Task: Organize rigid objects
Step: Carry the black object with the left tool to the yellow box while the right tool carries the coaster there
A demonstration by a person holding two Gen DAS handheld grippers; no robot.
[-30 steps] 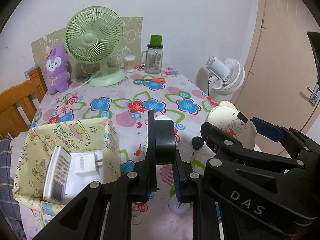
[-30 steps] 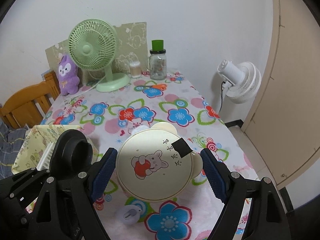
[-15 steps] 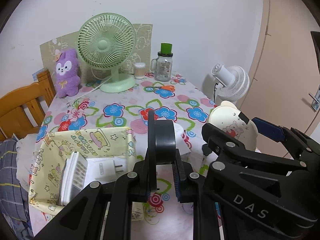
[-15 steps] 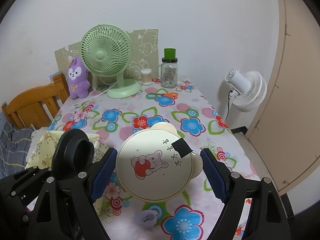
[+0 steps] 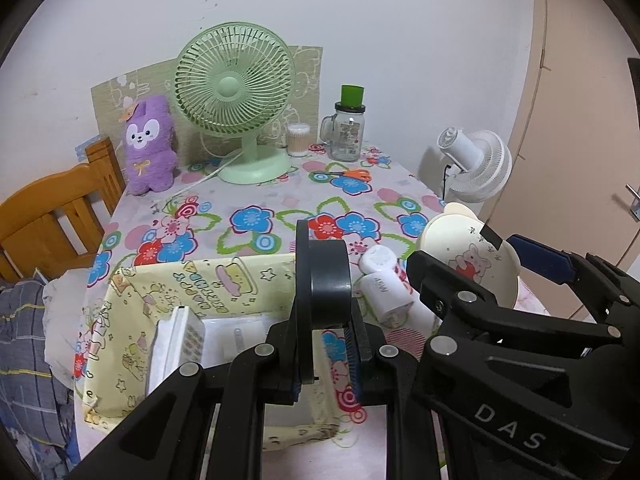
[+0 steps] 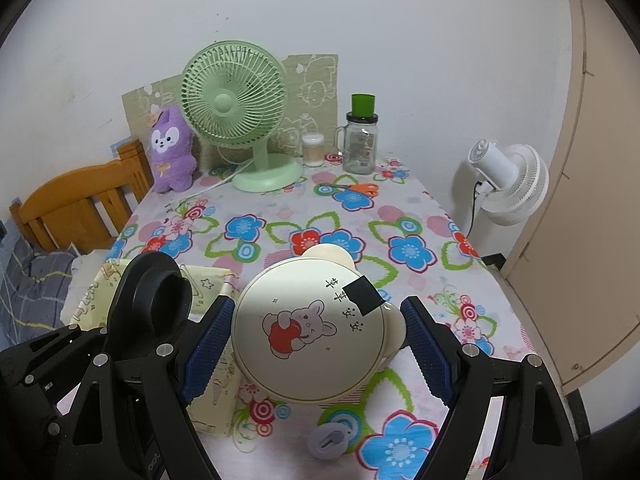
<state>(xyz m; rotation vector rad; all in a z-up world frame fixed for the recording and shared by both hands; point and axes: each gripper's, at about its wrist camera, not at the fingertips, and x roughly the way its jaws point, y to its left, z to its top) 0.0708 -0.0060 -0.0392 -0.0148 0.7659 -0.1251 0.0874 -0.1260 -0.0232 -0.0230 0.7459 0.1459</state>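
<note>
My left gripper (image 5: pixel 326 354) is shut on a black tape roll (image 5: pixel 326 280) and holds it above the near right corner of the yellow fabric basket (image 5: pixel 120 320). The basket holds a white remote (image 5: pixel 176 344) and a white plug adapter. My right gripper (image 6: pixel 316 344) is shut on a cream bowl-shaped lid with a rabbit picture (image 6: pixel 308 332), held above the table; it also shows in the left wrist view (image 5: pixel 472 260). The tape roll shows at the left of the right wrist view (image 6: pixel 156 292).
White cylinders (image 5: pixel 384 292) lie right of the basket. A small lilac disc (image 6: pixel 330 440) lies on the flowered tablecloth (image 6: pixel 412 252). At the back stand a green fan (image 5: pixel 240 96), purple plush (image 5: pixel 150 144), jar (image 5: pixel 346 132), orange scissors (image 5: pixel 352 175). A wooden chair (image 5: pixel 52 208) stands left, a white fan (image 5: pixel 476 164) right.
Both grippers have pulled back and risen with their loads. The table and basket sit farther away and lower in both views; the tape roll is now nearer over the basket's corner.
</note>
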